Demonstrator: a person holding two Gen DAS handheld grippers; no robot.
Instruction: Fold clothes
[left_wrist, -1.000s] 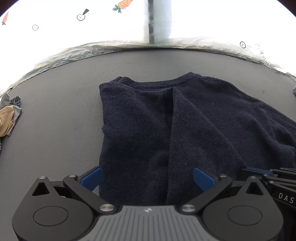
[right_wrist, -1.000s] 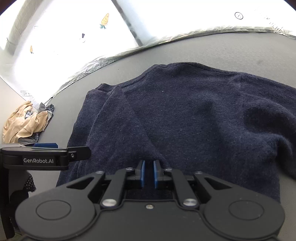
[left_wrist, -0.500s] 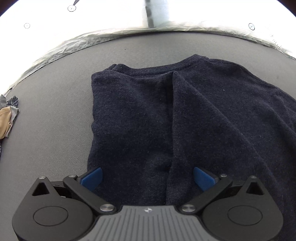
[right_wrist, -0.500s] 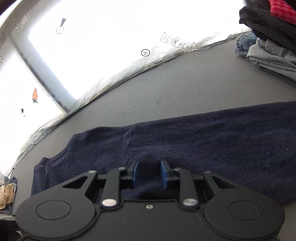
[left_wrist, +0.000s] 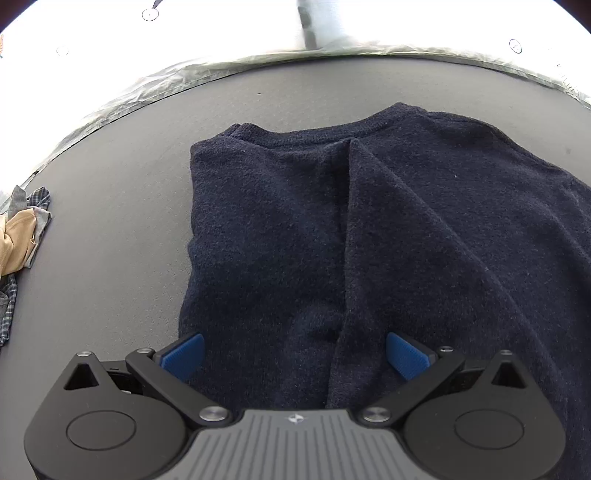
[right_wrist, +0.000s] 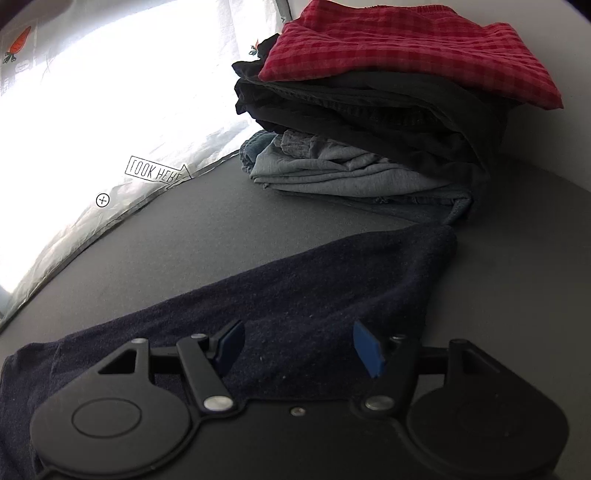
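The navy sweater lies flat on the grey table, filling the centre and right of the left wrist view, with one side already folded in to a crease running down its middle. In the right wrist view its sleeve stretches across the lower centre toward the stacked clothes. By my reading the step in hand is the second side fold: the sleeve is laid out and waits to be brought over the body.

The right gripper has its jaws opening, cloth beneath them but nothing pinched. The left gripper hangs over the hem at the bottom of its frame, jaws wide apart, gripping nothing.

Next, I judge, the right gripper needs a fresh pinch on the sleeve's edge.

Count: one sweater, two grippers, one pile of folded clothes at upper right, one heap of unfolded garments at the left edge.
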